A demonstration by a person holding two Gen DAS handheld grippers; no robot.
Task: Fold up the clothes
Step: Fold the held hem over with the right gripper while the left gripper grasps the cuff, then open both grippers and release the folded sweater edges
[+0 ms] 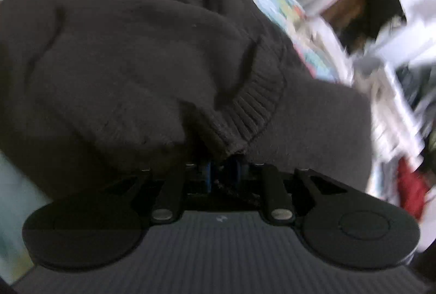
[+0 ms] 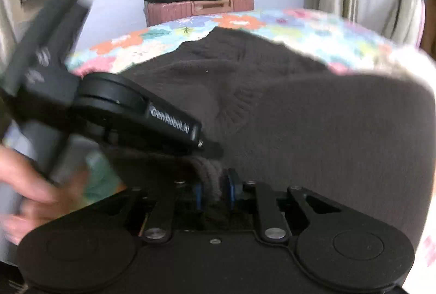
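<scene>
Your left claw (image 1: 222, 171) is clenched on the ribbed hem (image 1: 245, 114) of the dark sweater (image 1: 122, 62). Your right claw (image 2: 215, 193) pinches a bunched edge beside it, likely to lift for a fold. Beyond, the sweater lies across the floral bed (image 2: 299, 24).

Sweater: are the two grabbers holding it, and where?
Yes. The left gripper pinches the dark brown knit sweater at its ribbed hem. The right gripper has a bunched fold of its edge between its jaws.
</scene>
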